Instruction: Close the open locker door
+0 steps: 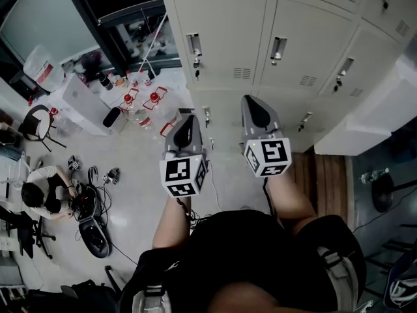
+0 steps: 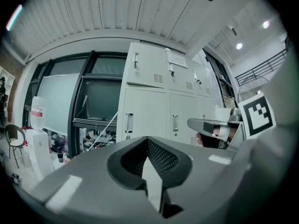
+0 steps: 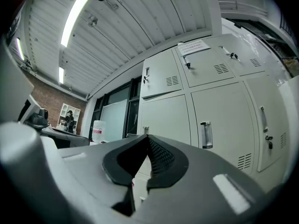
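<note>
Standing before a bank of pale grey sheet-metal lockers (image 1: 221, 38), the person is holding both tools roughly level and aiming them at the doors. The left gripper (image 1: 187, 119) is showing its jaws pressed together with nothing between them. The right gripper (image 1: 253, 103) is likewise closed on empty air, and neither is touching a door.

Every door straight ahead of the two tools is sitting flush in its frame. In the head view a wide, pale, flat panel (image 1: 374, 113) is jutting out from the bank at the far right, well apart from both grippers. It is probably the open locker door, though its hinge is not showing, so that is only a judgement.

If that panel is the door, several things could be going wrong from here. Closed jaw tips pushing on smooth painted metal could be sliding off sideways. A hard shove could be bouncing the door back off its frame without latching. The swinging edge could also be catching the other gripper, or the protruding chrome handles (image 1: 278, 47) on neighbouring doors.

A white paper notice (image 3: 194, 46) is hanging on an upper door, its print too small to read. A translucent white plastic jug (image 3: 98, 130) is carrying a red label that is equally illegible. The marker cubes (image 1: 184, 176) are bearing only black-and-white square patterns, with no lettering.
</note>
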Available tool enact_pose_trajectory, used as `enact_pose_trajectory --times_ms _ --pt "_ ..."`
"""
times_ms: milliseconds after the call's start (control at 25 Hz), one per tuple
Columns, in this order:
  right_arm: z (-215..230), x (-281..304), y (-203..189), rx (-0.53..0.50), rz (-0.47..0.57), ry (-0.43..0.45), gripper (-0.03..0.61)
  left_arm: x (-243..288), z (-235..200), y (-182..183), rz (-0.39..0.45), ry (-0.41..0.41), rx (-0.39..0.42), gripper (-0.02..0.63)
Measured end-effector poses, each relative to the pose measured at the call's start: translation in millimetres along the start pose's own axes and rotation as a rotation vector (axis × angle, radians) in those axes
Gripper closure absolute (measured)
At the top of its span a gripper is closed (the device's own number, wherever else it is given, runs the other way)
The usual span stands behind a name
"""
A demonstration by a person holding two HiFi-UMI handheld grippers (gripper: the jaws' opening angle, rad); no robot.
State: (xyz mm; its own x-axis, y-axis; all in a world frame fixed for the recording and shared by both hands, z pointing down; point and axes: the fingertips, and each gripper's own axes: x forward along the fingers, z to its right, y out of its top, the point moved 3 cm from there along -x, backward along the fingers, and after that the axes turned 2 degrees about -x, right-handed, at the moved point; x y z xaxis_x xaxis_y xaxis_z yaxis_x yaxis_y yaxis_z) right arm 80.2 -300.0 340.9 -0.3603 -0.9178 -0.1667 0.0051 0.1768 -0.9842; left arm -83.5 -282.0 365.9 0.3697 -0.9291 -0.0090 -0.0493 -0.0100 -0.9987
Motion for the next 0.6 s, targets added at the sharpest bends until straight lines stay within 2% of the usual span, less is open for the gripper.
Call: enact_pose_trajectory --times_ms 600 --pt "-11.1 -4.9 -10.5 0.006 -0.047 0.029 0.569 -11.2 -0.8 5.3 0.014 0.013 0.004 0.614"
